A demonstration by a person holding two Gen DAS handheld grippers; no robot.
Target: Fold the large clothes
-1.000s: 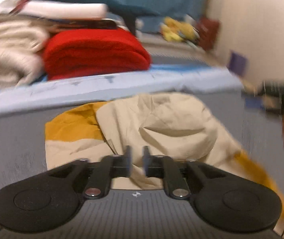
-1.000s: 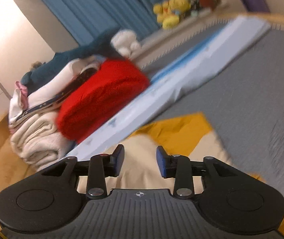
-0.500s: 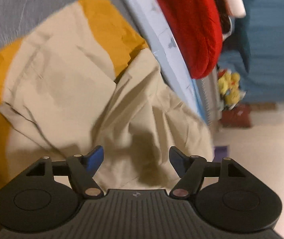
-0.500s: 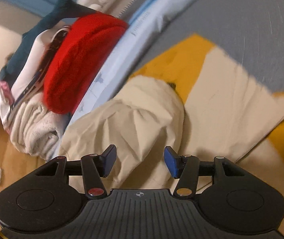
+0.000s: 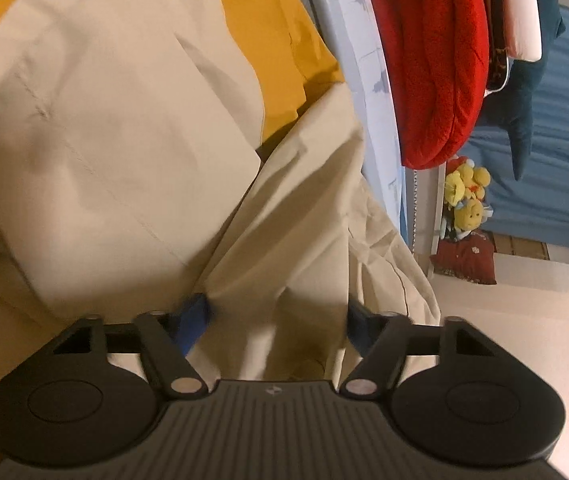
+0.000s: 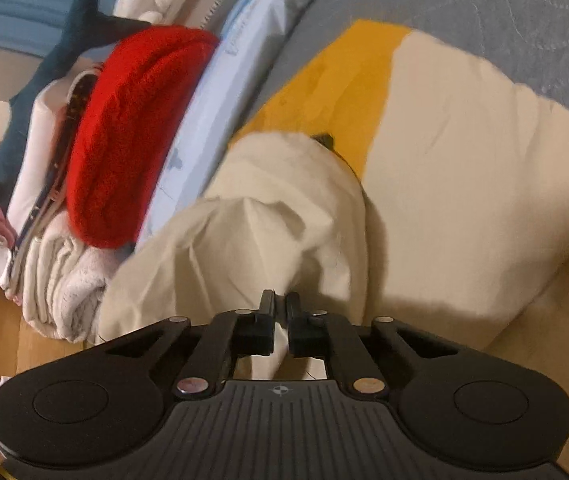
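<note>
A large cream and mustard-yellow garment (image 5: 116, 128) lies rumpled on the grey bed cover (image 6: 484, 8). My left gripper (image 5: 276, 320) is down in it, and a raised cream fold (image 5: 296, 240) bulges between the two blue pads (image 5: 194, 318). Its jaws are closing and still stand wide, loose around the cloth. In the right wrist view the same garment (image 6: 464, 152) spreads ahead. My right gripper (image 6: 280, 304) is shut, pinching a thin ridge of cream cloth (image 6: 276, 240) between its fingers.
A folded red blanket (image 6: 132, 132) lies on a stack of cream towels (image 6: 64, 280) beside a pale blue sheet (image 6: 220, 92) along the bed's far side. A dark teal plush (image 6: 72, 52) tops the stack. Yellow plush toys (image 5: 466, 196) sit by blue curtains (image 5: 564, 140).
Both grippers came down onto the garment, and the left view rolled sideways. The left jaws widened around a cream fold, then narrowed. The right jaws closed on a ridge of cloth.
</note>
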